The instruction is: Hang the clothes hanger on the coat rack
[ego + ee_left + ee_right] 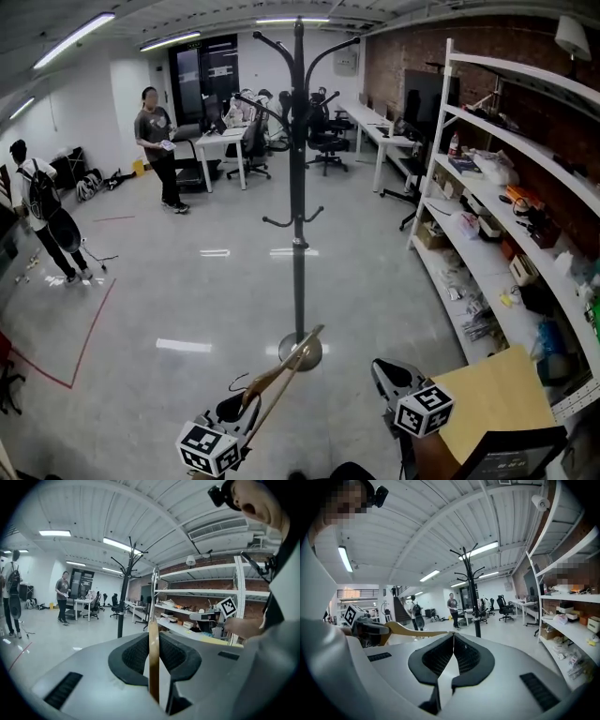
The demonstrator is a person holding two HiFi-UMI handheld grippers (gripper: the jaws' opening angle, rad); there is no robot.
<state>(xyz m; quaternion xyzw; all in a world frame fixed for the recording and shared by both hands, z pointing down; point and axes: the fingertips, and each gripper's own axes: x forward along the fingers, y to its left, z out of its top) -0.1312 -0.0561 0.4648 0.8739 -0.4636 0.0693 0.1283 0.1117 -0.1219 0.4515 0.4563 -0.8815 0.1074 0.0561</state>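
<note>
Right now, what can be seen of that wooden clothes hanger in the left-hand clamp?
The clothes hanger is pale, varnished-looking wood: a slim, gently curved bar, with what looks like a dark wire hook near its held end. The left gripper is shut on it, clamping its flat faces. In the head view it slants up and away toward the base of the black coat rack, apart from it. Nothing else touches it.
</note>
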